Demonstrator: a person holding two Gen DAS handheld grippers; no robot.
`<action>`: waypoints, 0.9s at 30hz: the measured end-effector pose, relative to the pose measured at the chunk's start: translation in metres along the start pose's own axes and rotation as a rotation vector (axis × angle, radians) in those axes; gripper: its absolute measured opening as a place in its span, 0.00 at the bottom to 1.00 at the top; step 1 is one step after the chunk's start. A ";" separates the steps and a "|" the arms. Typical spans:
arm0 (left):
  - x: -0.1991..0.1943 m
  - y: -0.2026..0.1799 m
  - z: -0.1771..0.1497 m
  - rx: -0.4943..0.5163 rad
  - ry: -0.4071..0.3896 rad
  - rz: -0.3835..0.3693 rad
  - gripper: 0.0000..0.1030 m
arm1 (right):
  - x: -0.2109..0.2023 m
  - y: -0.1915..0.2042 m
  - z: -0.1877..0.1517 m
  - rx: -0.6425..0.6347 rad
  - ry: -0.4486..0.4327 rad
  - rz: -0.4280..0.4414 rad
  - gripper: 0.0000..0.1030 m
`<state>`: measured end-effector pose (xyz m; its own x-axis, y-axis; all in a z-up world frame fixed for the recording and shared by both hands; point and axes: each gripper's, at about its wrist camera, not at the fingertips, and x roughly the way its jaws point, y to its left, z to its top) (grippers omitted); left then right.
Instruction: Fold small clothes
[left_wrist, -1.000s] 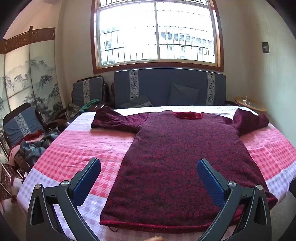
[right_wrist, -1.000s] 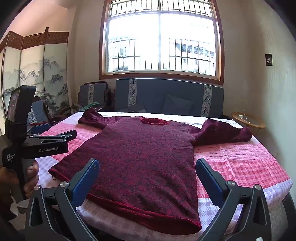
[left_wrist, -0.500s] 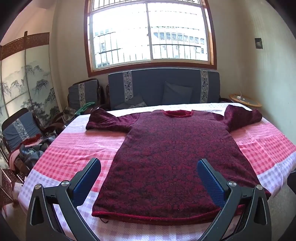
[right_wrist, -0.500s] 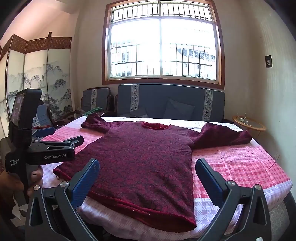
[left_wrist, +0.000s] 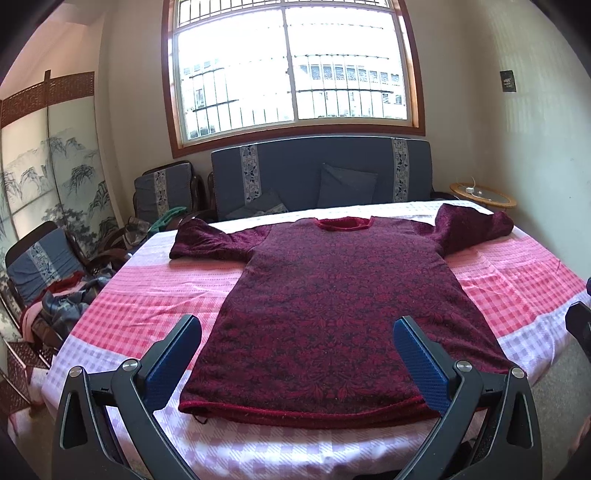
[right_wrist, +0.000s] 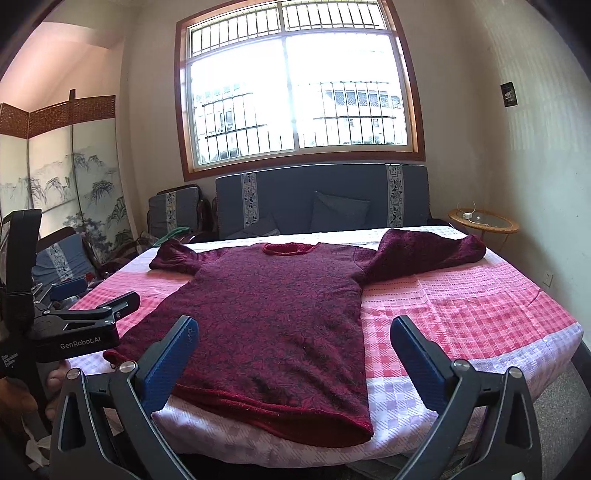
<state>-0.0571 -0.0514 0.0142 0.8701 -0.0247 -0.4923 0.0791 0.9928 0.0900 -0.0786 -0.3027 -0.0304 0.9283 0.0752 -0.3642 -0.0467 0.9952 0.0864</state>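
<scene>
Nearest, left gripper (left_wrist: 297, 363): blue-padded fingers (left_wrist: 173, 360) spread wide apart, nothing between them, hanging just short of the hem. Right gripper (right_wrist: 293, 363): likewise parted wide and empty, fingers (right_wrist: 417, 363) framing the near right corner of the hem. Beside it to the left in the right wrist view, the other gripper's black body, gripped from below by a hand (right_wrist: 22, 391).

Just ahead of both grippers, flat on the pink checked cloth (left_wrist: 147, 295) covering the table: dark red patterned sweater (left_wrist: 343, 295), front side up, hem toward the grippers, neckline at the far end. Unfolded, body smooth, near hem close to the table edge. Sleeves out to either side at the far end: left one flat and angled outward, right one bunched and thicker, reaching toward the far right edge of the cloth. Seen from the right gripper (right_wrist: 266, 302), slightly left of centre, with bare cloth stretching off to the right.

Beyond the table, straight ahead: blue sofa (left_wrist: 317, 170) with grey cushions. Far left: chairs heaped with clothes (left_wrist: 62, 299), then a painted folding screen (left_wrist: 51, 170). Far right: small round side table (left_wrist: 482, 194). Farthest, above the sofa: large barred window (left_wrist: 291, 66).
</scene>
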 end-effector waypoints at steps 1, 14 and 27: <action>0.000 0.002 -0.001 -0.001 0.003 -0.007 1.00 | 0.000 0.000 0.000 -0.001 0.003 -0.009 1.00; 0.022 0.003 0.016 0.014 0.008 -0.042 1.00 | 0.013 0.007 0.014 -0.042 0.036 -0.016 1.00; 0.097 -0.008 0.036 0.051 0.061 -0.064 1.00 | 0.091 -0.003 0.031 -0.023 0.140 -0.005 1.00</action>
<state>0.0443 -0.0660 -0.0026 0.8311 -0.0794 -0.5504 0.1599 0.9821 0.0997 0.0170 -0.3005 -0.0348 0.8682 0.0763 -0.4902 -0.0516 0.9966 0.0638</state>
